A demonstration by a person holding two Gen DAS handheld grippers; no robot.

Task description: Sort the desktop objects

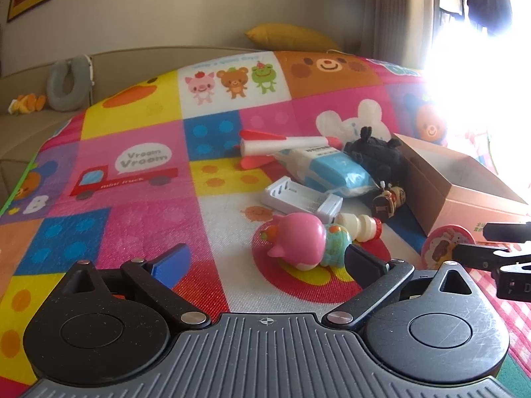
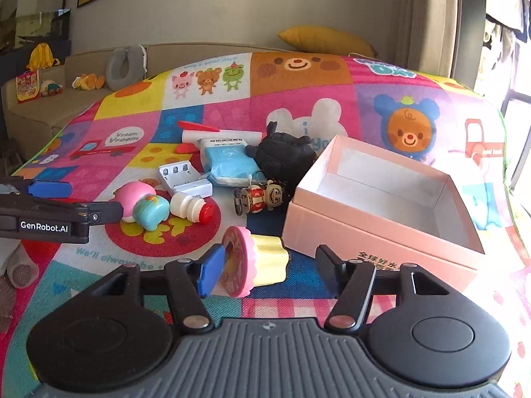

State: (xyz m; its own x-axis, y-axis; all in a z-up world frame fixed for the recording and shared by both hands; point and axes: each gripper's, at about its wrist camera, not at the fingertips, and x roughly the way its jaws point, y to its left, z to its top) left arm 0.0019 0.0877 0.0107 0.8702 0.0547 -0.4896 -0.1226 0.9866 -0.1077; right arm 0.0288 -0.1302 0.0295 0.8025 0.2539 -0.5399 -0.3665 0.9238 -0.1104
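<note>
My left gripper stands wide open low over the play mat. A pink and teal figure toy lies on its side just ahead, close to the black right finger. In the right wrist view this gripper comes in from the left, beside the same toy. My right gripper is open around a cupcake toy lying on its side. The blue pad is at its pink top; the black finger stands apart from it. An open, empty pink box sits just right of it.
Behind the pink toy lie a white battery charger, a small red-capped bottle, a blue packet, a red and white rocket, a black block toy and a figure keychain. A sofa with a yellow cushion stands beyond.
</note>
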